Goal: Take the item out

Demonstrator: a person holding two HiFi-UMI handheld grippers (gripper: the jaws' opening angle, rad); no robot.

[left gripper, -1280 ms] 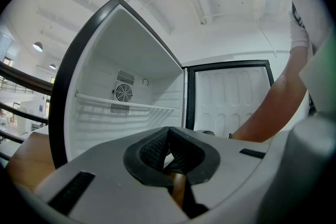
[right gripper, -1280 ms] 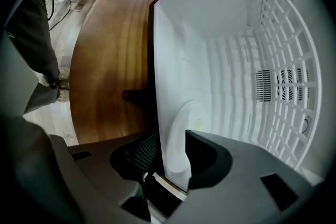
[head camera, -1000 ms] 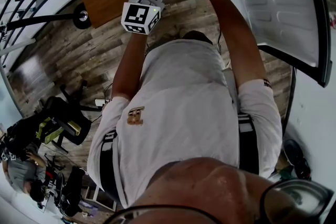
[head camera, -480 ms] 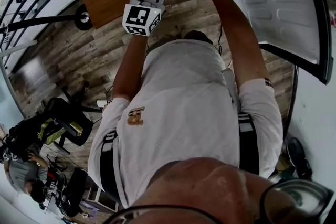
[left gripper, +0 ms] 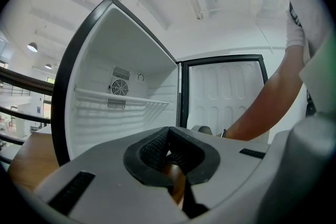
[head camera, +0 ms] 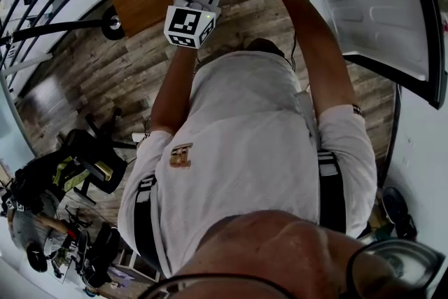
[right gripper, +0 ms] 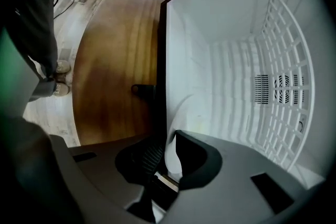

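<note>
Presently we are facing an open white fridge (left gripper: pixel 136 55) with its door (head camera: pixel 371 3) swung wide, a wire shelf (left gripper: pixel 121 99) running across the compartment and a wooden panel (right gripper: pixel 115 60) flanking its side. We are holding the left gripper (left gripper: pixel 167 134) in front of the fridge, its jaws pressing together on nothing. We are keeping the right gripper (right gripper: pixel 168 144) at the compartment's front edge, where its jaws, having just been closing, are pinching a thin white item (right gripper: pixel 172 157) rising beside the side wall, just inside the dark frame.
</note>
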